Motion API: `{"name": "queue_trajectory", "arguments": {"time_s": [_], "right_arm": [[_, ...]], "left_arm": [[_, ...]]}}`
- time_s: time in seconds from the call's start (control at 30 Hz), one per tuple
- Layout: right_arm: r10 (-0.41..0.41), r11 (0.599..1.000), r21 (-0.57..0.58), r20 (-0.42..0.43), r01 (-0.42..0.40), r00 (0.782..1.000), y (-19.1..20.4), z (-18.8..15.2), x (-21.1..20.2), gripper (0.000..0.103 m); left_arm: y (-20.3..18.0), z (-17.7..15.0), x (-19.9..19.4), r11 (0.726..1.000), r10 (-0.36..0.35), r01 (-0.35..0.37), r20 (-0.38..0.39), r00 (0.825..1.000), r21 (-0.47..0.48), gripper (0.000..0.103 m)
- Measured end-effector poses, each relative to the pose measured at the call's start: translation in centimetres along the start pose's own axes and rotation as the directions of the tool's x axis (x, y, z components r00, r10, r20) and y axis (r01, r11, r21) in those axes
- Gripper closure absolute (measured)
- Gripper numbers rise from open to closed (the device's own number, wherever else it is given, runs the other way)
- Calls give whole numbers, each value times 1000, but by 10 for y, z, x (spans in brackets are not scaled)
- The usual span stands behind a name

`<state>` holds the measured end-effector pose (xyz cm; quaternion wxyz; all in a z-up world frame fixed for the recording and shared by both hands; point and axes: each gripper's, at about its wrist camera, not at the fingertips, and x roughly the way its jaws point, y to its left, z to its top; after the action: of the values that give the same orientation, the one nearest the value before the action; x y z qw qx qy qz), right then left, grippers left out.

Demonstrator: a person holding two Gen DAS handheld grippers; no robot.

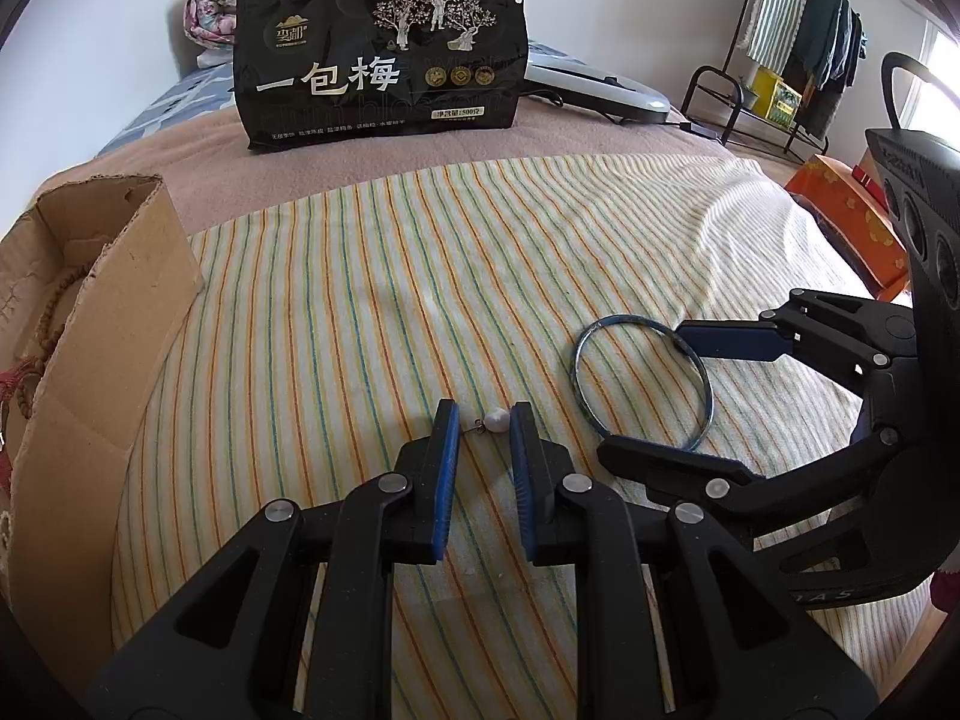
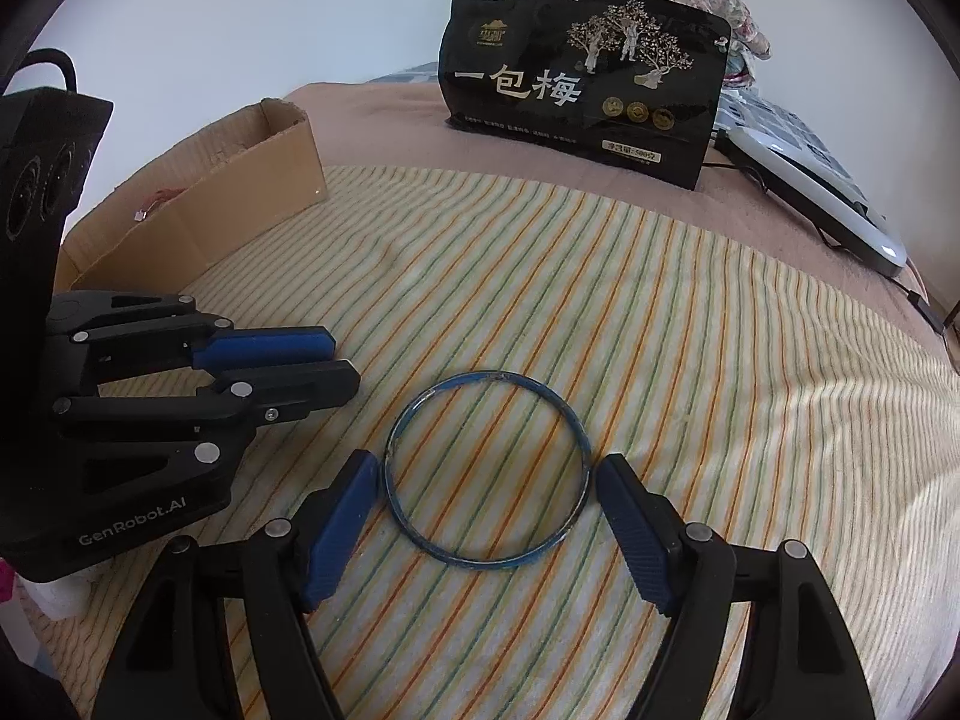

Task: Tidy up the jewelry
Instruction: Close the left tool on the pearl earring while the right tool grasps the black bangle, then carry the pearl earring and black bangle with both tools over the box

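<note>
A striped yellow, green and orange woven cloth (image 1: pixel 372 300) covers most of both views, spread over a pinkish-brown blanket (image 1: pixel 372 150). At the top centre of the left wrist view a large black snack bag with gold lettering (image 1: pixel 384 54) stands upright on the blanket, and at the left edge an open brown cardboard box (image 1: pixel 102 324) rests beside the cloth, with a string of brown beads (image 1: pixel 48 318) showing inside. In the lower middle of the right wrist view the right gripper (image 2: pixel 486 474) has its blue-padded fingers spread wide, one on each side of a thin blue metal bangle (image 2: pixel 487 468) lying flat on the cloth, close against the rim but not yet squeezing it. In the lower centre of the left wrist view the left gripper (image 1: pixel 483 420) is parted narrowly around a small white pearl earring with a wire hook (image 1: pixel 495 420); the pearl sits just inside the right fingertip, and no pinch is visible. The likely trouble: the bangle, pressed across its width while flat on soft fabric, could spring upward or skid out from the pads. The pearl, being round and off-centre between the tips, could roll aside as they close, or the pads could catch only the hook and drag cloth with it.
</note>
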<state>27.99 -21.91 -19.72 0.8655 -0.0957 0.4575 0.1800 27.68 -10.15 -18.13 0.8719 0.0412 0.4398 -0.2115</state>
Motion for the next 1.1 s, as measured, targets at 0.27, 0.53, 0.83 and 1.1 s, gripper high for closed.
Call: {"name": "queue_trajectory", "arguments": {"time_s": [0.27, 0.53, 0.83, 1.1], "right_arm": [[1, 1000, 5, 5, -2, 1000, -1, 1, -2, 30], [10, 1000, 26, 26, -11, 1000, 0, 0, -13, 30], [1, 1000, 25, 65, -3, 998, 5, 4, -39, 30], [-13, 1000, 18, 106, 11, 994, 16, 10, -68, 30]], "left_arm": [[1, 1, -3, 1000, 8, -8, 6, 1000, 1, 87], [3, 2, -20, 1000, 19, -19, 34, 999, 4, 88], [1, 2, -50, 1000, 26, -27, 80, 996, 6, 87], [-2, 0, -84, 999, 41, -43, 131, 991, 13, 88]]}}
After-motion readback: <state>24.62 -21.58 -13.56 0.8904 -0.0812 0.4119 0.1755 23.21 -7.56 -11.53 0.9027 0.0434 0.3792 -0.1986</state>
